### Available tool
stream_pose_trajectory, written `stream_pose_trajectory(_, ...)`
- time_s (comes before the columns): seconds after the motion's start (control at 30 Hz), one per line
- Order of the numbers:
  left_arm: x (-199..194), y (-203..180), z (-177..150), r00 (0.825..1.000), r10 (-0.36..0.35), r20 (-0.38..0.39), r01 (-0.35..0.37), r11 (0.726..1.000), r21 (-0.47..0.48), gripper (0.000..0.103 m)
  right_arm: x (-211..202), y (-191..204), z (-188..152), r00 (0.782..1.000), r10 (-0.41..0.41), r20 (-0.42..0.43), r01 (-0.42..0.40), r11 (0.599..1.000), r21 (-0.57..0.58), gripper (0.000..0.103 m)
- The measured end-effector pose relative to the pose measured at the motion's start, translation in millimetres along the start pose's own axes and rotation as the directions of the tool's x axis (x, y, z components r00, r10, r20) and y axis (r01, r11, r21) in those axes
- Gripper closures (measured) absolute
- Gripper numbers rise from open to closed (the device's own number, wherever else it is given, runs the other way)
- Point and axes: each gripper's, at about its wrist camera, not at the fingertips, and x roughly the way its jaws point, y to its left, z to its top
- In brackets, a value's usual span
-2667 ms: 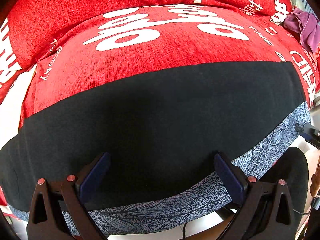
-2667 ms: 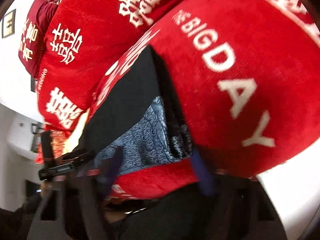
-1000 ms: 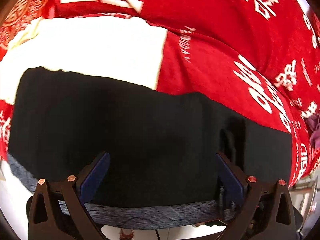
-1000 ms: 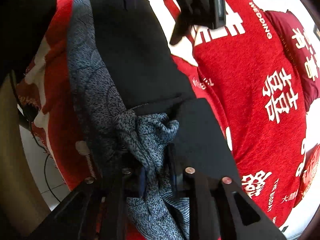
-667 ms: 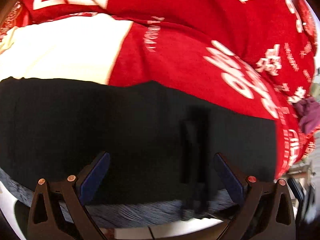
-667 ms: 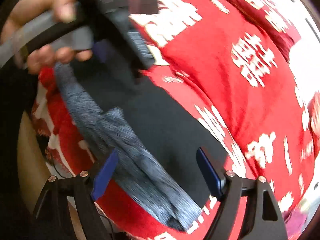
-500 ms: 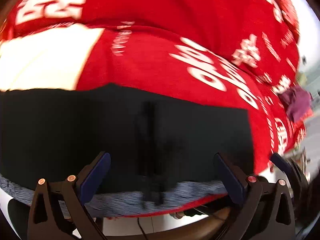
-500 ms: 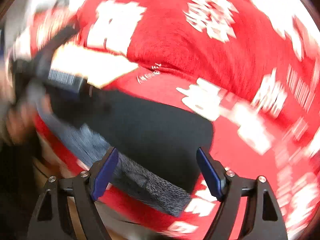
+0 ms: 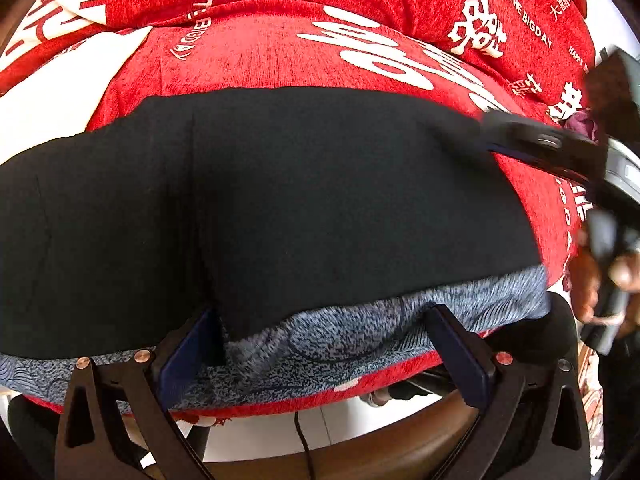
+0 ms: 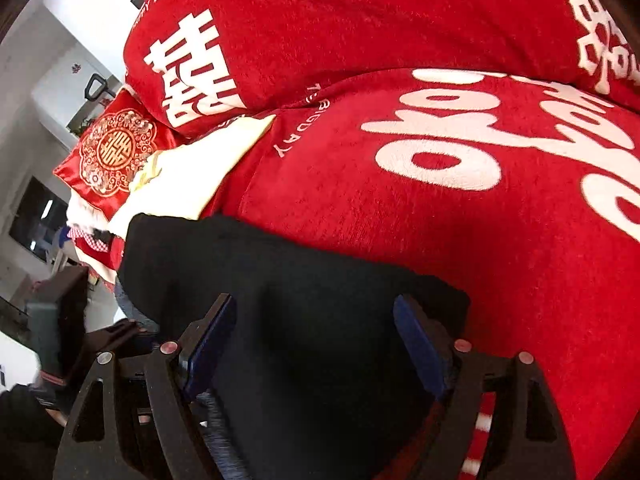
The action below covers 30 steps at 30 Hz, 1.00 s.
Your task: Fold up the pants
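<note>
While spread wide over the black pants (image 9: pixel 280 208), left gripper (image 9: pixel 324 344) and right gripper (image 10: pixel 316 344), both holding nothing.

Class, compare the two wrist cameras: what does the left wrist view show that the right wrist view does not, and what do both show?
Only the left wrist view shows the pants' grey patterned waistband along the near edge, and the right hand-held gripper reaching over the far right corner.

Only the right wrist view shows the embroidered red cushion and the room at left.

Both show the black pants lying flat on the red cover, a cream patch of it, and an open left hand-held gripper.
</note>
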Motion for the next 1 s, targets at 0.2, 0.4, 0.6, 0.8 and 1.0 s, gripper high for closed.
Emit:
stream_pose_trajectory(0.2, -38.1, 10.3, 26.0, 0.996, -0.025, 0.082, 0.028, 0.999, -0.035, 0.0, -41.2, 39.5, -64.0, 0.953, -0.295, 0.07, 0.303, 0.926, -0.227, 0.019)
stream_pose_trajectory(0.4, -19.7, -4.6, 64.8, 0.996, 0.014, 0.085, -0.014, 1.0, 0.0, 0.0, -17.6, 34.3, -102.3, 0.875, -0.482, 0.043, 0.479, 0.851, -0.218, 0.02)
stream_pose_trajectory(0.6, 18.1, 2.1, 61.5, 0.992, 0.121, 0.036, -0.122, 0.992, 0.039, 0.0, -19.8, 38.7, -106.3, 0.855, -0.515, 0.062, 0.515, 0.826, -0.23, 0.02)
stream_pose_trajectory(0.8, 5.8, 7.9, 66.3, 0.995, 0.086, 0.043, -0.086, 0.996, -0.006, 0.0, -22.4, 84.1, -100.5, 0.837, -0.527, 0.147, 0.54, 0.755, -0.371, 0.02)
stream_pose_trajectory(1.0, 22.2, 8.7, 66.2, 0.988, 0.154, 0.007, -0.155, 0.987, 0.044, 0.0, 16.4, 90.7, -93.4, 0.887, -0.462, 0.001, 0.4, 0.768, -0.499, 0.016)
